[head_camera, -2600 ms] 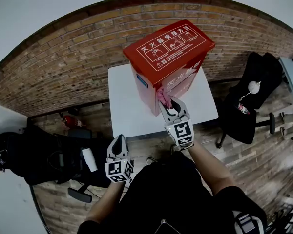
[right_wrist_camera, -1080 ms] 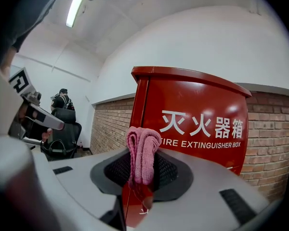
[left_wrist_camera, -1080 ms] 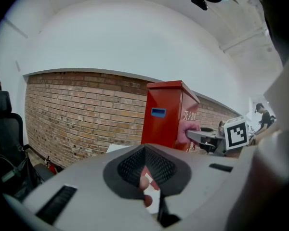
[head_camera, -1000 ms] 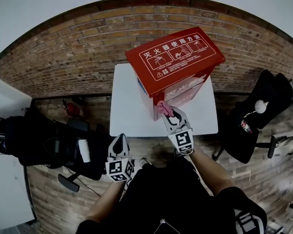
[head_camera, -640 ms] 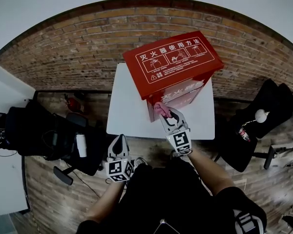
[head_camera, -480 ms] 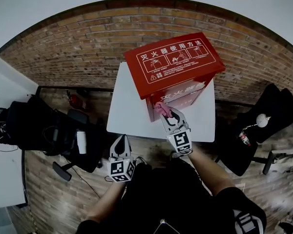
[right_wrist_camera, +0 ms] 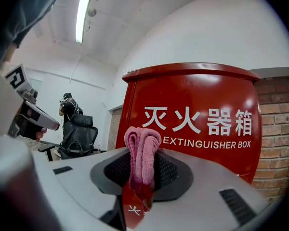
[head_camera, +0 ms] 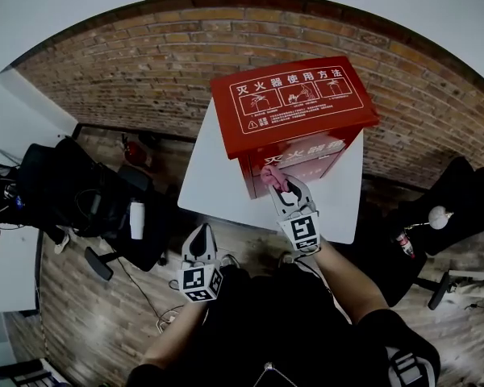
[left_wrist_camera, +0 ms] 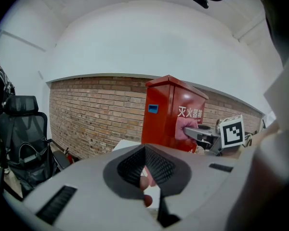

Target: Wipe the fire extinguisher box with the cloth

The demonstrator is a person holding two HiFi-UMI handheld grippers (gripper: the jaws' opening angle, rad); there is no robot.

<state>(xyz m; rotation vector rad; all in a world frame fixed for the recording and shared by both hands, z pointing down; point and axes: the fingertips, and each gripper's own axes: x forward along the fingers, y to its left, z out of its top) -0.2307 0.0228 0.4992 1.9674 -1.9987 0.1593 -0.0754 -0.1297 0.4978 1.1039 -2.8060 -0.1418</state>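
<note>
The fire extinguisher box (head_camera: 294,103) stands upright on the white worktop (head_camera: 212,176), close to a brick wall (head_camera: 145,63), its lid printed with white instruction panels. The right gripper (head_camera: 280,187) is raised to the box's near front face. From the head view its load is only a pink lump. The right gripper view makes it plain: a folded pink cloth (right_wrist_camera: 142,150) is pinched tight between the jaws and sticks up above them, with the words "EXTINGUISHER BOX" just behind it.

From the left gripper view, which looks across from the side, the cloth seems to press on that front face, though real contact is hard to judge at this small size. The same view shows a blue label (left_wrist_camera: 153,109) on the box's side panel and a black office chair (left_wrist_camera: 21,129) off to the left.

The left gripper (head_camera: 198,236) hangs low, off the worktop's near edge and well apart from the box. Its jaws are pressed together with nothing between them.
</note>
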